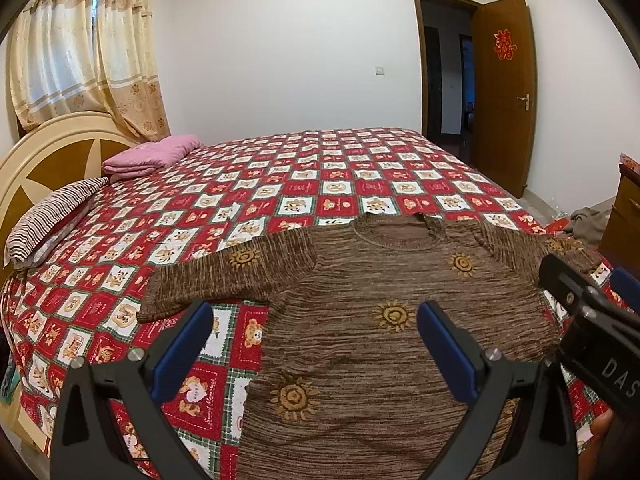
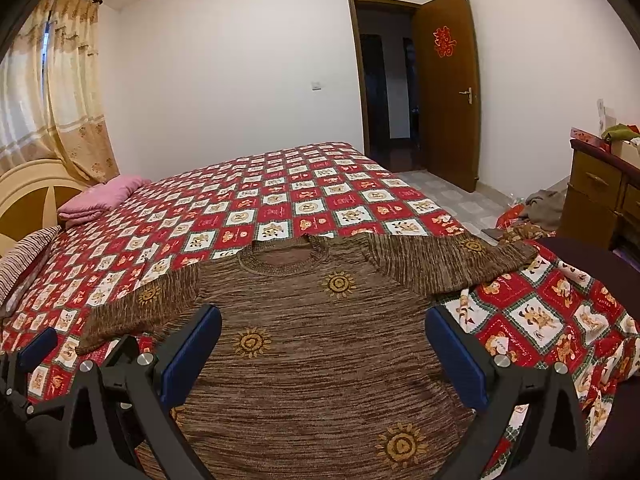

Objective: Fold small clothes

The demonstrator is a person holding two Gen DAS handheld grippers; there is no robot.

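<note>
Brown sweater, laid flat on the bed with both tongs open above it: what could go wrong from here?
1. The brown sweater lies on a loose patterned bedspread; a deep pinch might catch both layers.
2. The left tongs and right tongs sit close together over the body, so they could bump.
3. The right sleeve reaches toward the bed's edge and may slip off.

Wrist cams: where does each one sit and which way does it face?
Left wrist: on the left hand-held gripper, above the sweater's left half, facing the far wall and door; own open fingers and the right hand-held gripper at the right edge.
Right wrist: on the right hand-held gripper, over the sweater's middle, same heading; own open fingers, the left one at lower left.
Shared: sweater, bed, pink pillow, door.
</note>
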